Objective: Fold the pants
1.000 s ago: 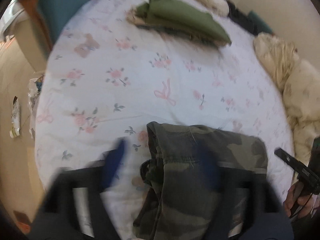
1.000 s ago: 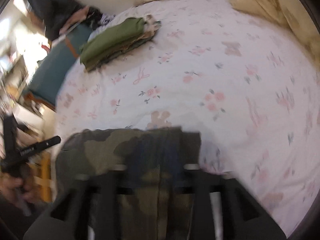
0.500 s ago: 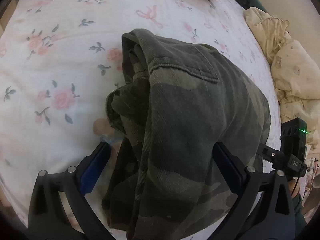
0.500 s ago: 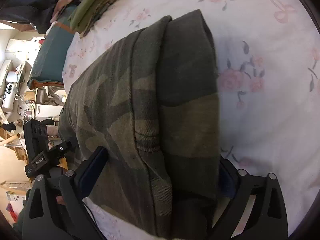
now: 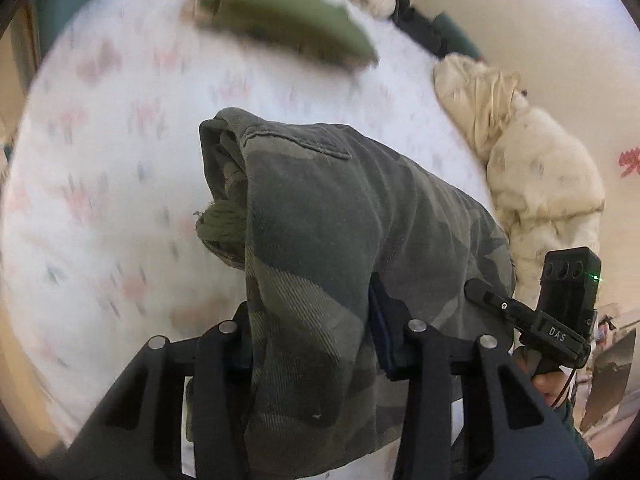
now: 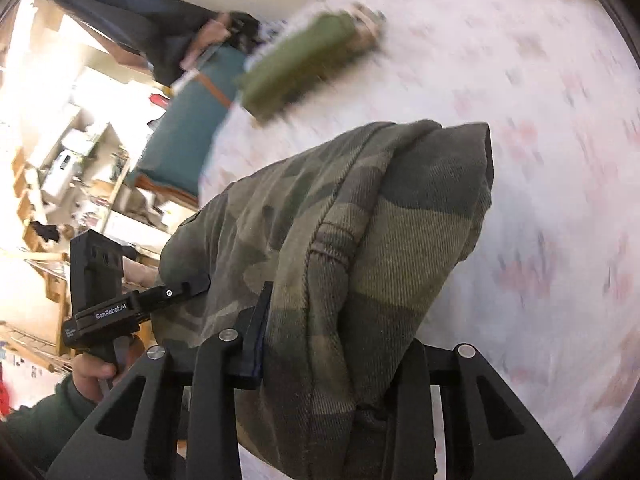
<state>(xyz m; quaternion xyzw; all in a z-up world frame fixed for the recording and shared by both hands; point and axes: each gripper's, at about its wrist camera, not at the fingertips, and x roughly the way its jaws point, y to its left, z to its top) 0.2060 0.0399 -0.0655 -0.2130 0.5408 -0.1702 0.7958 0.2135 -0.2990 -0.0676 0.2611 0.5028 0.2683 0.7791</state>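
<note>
The folded camouflage pants (image 5: 328, 240) hang as a thick bundle between both grippers, lifted off the floral bed sheet (image 5: 100, 168). My left gripper (image 5: 312, 344) is shut on one end of the bundle. My right gripper (image 6: 332, 344) is shut on the other end of the camouflage pants (image 6: 360, 240). Each gripper shows in the other's view: the right one (image 5: 552, 320) at the right edge, the left one (image 6: 120, 304) at the left edge. The fingertips are hidden in the cloth.
A stack of folded green and tan clothes (image 5: 288, 24) lies at the far side of the bed; it also shows in the right wrist view (image 6: 304, 64). A crumpled cream duvet (image 5: 536, 168) lies along the wall. A teal bench (image 6: 188, 128) and cluttered shelves stand beside the bed.
Both grippers have closed on the folded pants and raised the bundle off the sheet. The views now tilt up toward the far stack, with motion blur.
</note>
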